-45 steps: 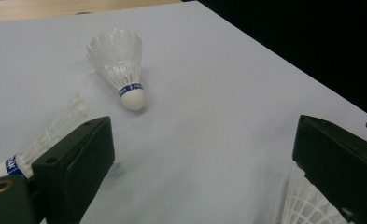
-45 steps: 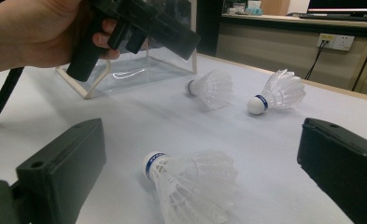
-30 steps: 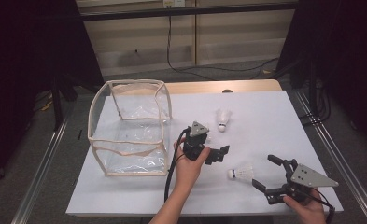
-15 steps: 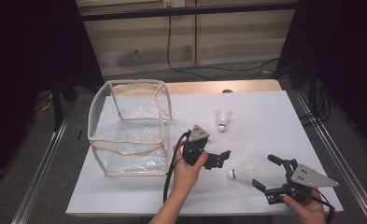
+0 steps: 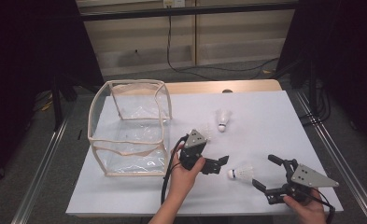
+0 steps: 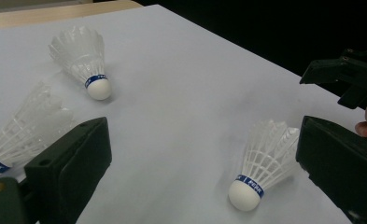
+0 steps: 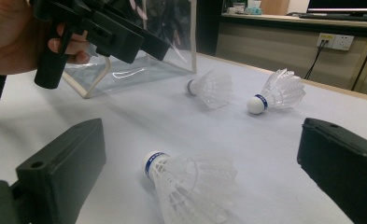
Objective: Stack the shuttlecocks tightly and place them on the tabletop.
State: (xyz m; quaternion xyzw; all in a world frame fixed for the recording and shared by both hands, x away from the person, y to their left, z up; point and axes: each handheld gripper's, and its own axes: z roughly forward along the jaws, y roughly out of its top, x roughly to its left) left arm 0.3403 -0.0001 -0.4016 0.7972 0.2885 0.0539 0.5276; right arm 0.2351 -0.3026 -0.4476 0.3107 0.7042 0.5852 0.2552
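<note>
High view: three shuttlecocks lie on the white table point(image 5: 125, 196). The nearest shuttle point(image 5: 241, 172) rests on its side at about 5 o'clock from the table's middle, between the left gripper point(image 5: 217, 164) and the right gripper point(image 5: 268, 173). Both grippers are spread wide and hold nothing. A clear bag point(image 5: 130, 128) with beige piping stands open at 9 o'clock.

Left gripper view: the shuttle point(image 6: 264, 164) lies at 4 o'clock, just beside the right-hand jaw, round white cork towards the camera. Its skirt is thin, ribbed, translucent plastic or feather. It looks almost weightless and easily crushed, and likely to roll. The firm cork with its blue band seems the safest place to pinch.

Right gripper view: the shuttle point(image 7: 190, 184) lies between the parted black jaws at 6 o'clock, cork towards 10 o'clock. Two more shuttles point(image 7: 212, 87) point(image 7: 278, 93) lie beyond, near the glossy, creased bag point(image 7: 139, 60).
</note>
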